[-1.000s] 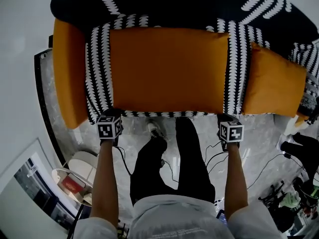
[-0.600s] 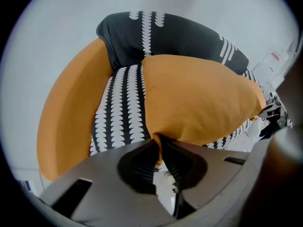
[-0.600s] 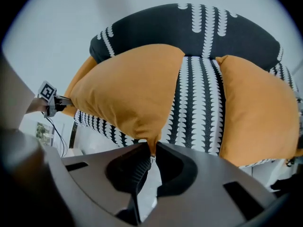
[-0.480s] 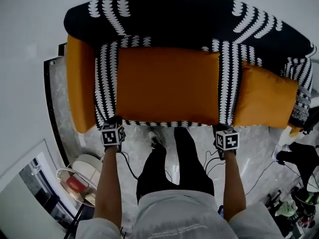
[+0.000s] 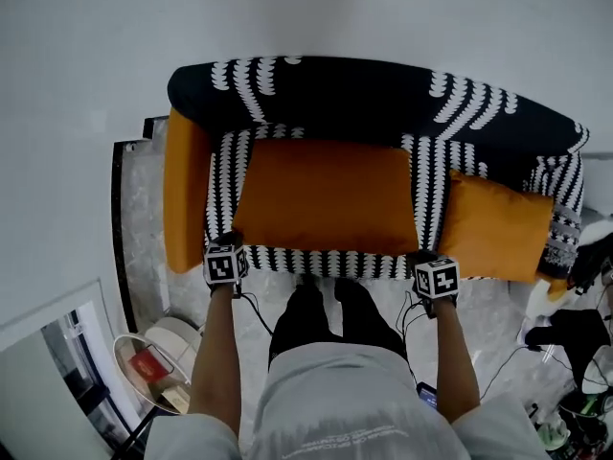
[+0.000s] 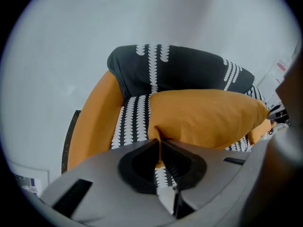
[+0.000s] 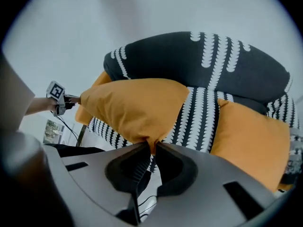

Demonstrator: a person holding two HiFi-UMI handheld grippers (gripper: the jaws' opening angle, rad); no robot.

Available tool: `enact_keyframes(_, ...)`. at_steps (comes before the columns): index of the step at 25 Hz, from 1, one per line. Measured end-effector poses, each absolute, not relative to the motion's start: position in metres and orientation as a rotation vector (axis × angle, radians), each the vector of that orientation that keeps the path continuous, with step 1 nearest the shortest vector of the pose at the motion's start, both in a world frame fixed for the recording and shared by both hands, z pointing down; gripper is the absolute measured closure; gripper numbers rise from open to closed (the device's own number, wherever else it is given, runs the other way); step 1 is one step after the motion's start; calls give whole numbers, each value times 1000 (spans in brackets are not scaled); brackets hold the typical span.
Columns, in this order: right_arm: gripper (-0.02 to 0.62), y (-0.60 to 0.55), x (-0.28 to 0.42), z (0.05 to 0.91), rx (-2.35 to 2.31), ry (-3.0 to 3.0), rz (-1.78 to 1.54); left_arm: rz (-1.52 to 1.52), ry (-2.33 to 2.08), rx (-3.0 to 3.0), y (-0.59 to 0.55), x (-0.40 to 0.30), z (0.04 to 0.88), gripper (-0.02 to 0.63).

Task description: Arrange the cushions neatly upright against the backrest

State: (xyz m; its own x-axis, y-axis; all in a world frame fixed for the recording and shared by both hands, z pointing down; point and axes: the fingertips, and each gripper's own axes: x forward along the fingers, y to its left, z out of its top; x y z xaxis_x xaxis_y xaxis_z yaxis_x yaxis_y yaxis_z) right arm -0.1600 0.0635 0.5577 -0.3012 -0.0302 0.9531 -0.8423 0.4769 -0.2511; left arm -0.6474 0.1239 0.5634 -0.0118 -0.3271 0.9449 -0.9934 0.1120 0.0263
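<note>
A long orange cushion [image 5: 326, 195] lies across the seat of the black-and-white patterned sofa [image 5: 364, 94], its front edge raised. My left gripper [image 5: 228, 247] pinches its front left corner [image 6: 158, 135]; the jaws have just been closing further on the fabric. My right gripper [image 5: 428, 259] is shut on the front right corner [image 7: 150, 143]. A smaller orange cushion [image 5: 493, 228] leans at the sofa's right end, also in the right gripper view [image 7: 251, 141]. Another orange cushion [image 5: 184, 195] stands along the left arm.
The person's legs [image 5: 326, 314] stand right in front of the sofa. Cables [image 5: 412, 305] trail on the marble floor. A round side table [image 5: 144, 367] sits at the lower left, dark gear [image 5: 565, 333] at the right. A pale wall is behind the sofa.
Both grippers have risen with the cushion's front corners in them. In the head view the sofa now looks smaller and farther off, with more wall showing behind it.
</note>
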Motion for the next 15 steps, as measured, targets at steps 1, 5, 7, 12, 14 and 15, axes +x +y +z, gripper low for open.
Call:
enact_keyframes(1, 560, 58, -159, 553, 758, -1688, 970, 935, -1499, 1363, 118, -647, 559, 570)
enact_keyframes(5, 560, 34, -161, 536, 797, -1695, 961, 920, -1501, 1386, 96, -648, 545, 572)
enact_keyframes(7, 560, 24, -166, 530, 816, -1692, 955, 937, -1489, 1419, 84, -652, 538, 572)
enact_keyframes(12, 560, -12, -170, 510, 882, -1688, 922, 913, -1466, 1522, 49, -657, 517, 572)
enact_keyframes(14, 560, -30, -174, 503, 935, -1694, 919, 914, -1471, 1565, 32, -660, 509, 571)
enact_keyframes(15, 560, -37, -176, 501, 962, -1694, 918, 918, -1471, 1582, 24, -661, 506, 571)
